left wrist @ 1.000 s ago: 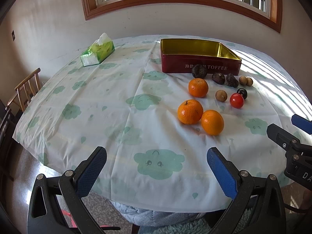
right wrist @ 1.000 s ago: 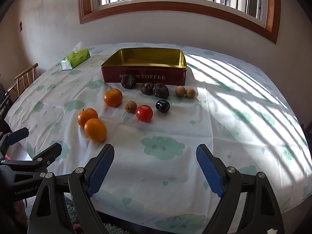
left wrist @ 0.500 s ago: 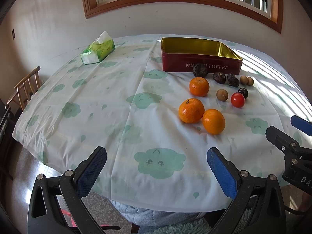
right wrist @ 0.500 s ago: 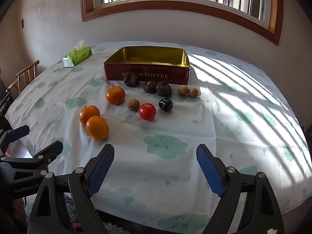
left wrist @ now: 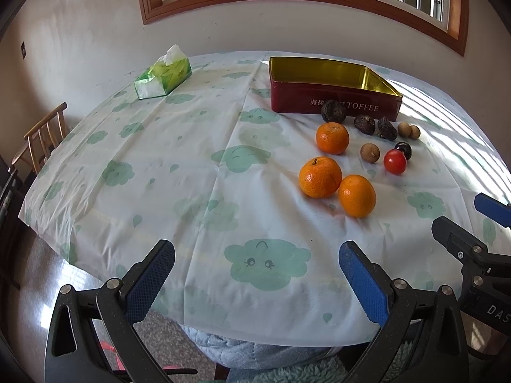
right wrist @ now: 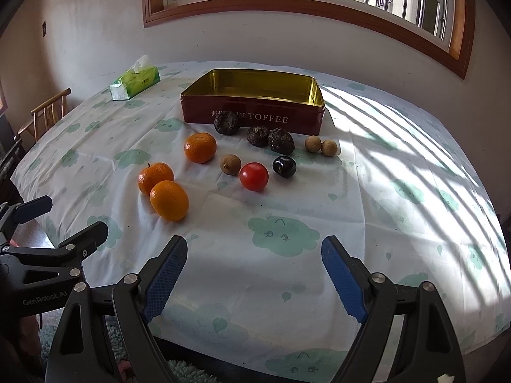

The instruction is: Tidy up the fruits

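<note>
Three oranges lie on the tablecloth: the nearest orange (right wrist: pixel 169 200) touches a second orange (right wrist: pixel 155 177), and a third orange (right wrist: pixel 200 147) lies farther back. A red tomato (right wrist: pixel 254 176), a dark plum (right wrist: pixel 284 166), a brown longan (right wrist: pixel 230 164), two more longans (right wrist: pixel 321 145) and three dark wrinkled fruits (right wrist: pixel 255 132) lie in front of an empty red toffee tin (right wrist: pixel 252 116) with a gold inside. The fruits and the tin (left wrist: pixel 332 99) also show in the left wrist view. My left gripper (left wrist: pixel 255 274) and my right gripper (right wrist: pixel 254 271) are open and empty above the table's near edge.
A green tissue box (left wrist: pixel 163 76) stands at the far left of the table (left wrist: pixel 143 172). A wooden chair (left wrist: pixel 41 134) stands beyond the left edge. Sunlight stripes cover the table's right side. The wall and a window lie behind the table.
Both grippers have moved slightly forward toward the fruits, which look a little larger and nearer. Both stay open. No fruit has moved.
</note>
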`<action>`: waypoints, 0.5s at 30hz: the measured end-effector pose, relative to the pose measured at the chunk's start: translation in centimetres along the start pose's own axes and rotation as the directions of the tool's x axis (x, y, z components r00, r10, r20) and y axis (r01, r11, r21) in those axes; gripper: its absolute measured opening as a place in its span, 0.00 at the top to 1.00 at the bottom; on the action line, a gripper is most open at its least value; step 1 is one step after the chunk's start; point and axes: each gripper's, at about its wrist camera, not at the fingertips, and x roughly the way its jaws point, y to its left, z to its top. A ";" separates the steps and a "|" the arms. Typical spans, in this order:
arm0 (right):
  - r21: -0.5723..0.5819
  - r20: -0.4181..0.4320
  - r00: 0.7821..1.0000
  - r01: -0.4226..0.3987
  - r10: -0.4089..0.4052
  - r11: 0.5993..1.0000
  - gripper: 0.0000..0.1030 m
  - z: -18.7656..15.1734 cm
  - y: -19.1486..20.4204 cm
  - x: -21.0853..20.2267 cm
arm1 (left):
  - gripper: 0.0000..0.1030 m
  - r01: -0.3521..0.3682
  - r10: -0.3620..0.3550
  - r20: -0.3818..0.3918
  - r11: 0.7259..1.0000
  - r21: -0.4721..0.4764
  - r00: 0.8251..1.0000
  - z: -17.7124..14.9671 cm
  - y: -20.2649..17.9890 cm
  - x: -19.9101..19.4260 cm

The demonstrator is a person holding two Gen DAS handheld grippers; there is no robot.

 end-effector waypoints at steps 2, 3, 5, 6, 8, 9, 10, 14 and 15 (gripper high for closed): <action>-0.008 -0.001 1.000 -0.002 0.002 1.000 0.19 0.0 0.2 0.0 | 0.01 -0.001 0.001 0.001 1.000 -0.001 1.000 0.0 0.0 0.0; -0.012 -0.001 1.000 -0.004 0.004 1.000 0.19 0.0 0.3 0.0 | 0.01 -0.001 0.001 0.000 1.000 -0.001 1.000 0.0 0.0 0.0; -0.019 -0.004 1.000 -0.005 0.005 1.000 0.19 0.0 0.4 0.1 | 0.01 0.000 0.000 -0.002 1.000 -0.004 1.000 -0.1 0.3 0.0; -0.022 -0.005 1.000 -0.006 0.006 1.000 0.19 0.0 0.5 0.1 | 0.01 0.000 0.000 -0.002 1.000 -0.005 1.000 -0.1 0.3 0.1; -0.028 -0.005 1.000 -0.009 0.009 1.000 0.19 0.0 0.6 0.1 | 0.01 0.001 -0.001 -0.002 1.000 -0.006 1.000 -0.1 0.4 0.1; -0.031 -0.006 1.000 -0.013 0.013 0.999 0.19 0.1 0.7 0.2 | 0.01 0.001 -0.001 -0.002 1.000 -0.006 1.000 -0.1 0.4 0.1; -0.033 -0.008 1.000 -0.019 0.019 0.999 0.19 0.1 0.7 0.3 | 0.01 0.000 0.000 -0.002 1.000 -0.008 1.000 -0.1 0.4 0.1; -0.045 -0.027 0.999 -0.048 0.047 0.998 0.20 0.4 0.9 0.8 | 0.01 -0.010 0.011 0.009 1.000 -0.026 1.000 0.2 1.1 0.1; -0.051 -0.032 0.998 -0.055 0.054 0.997 0.21 0.5 1.0 1.0 | 0.01 -0.015 0.015 0.013 0.999 -0.031 1.000 0.3 1.4 0.1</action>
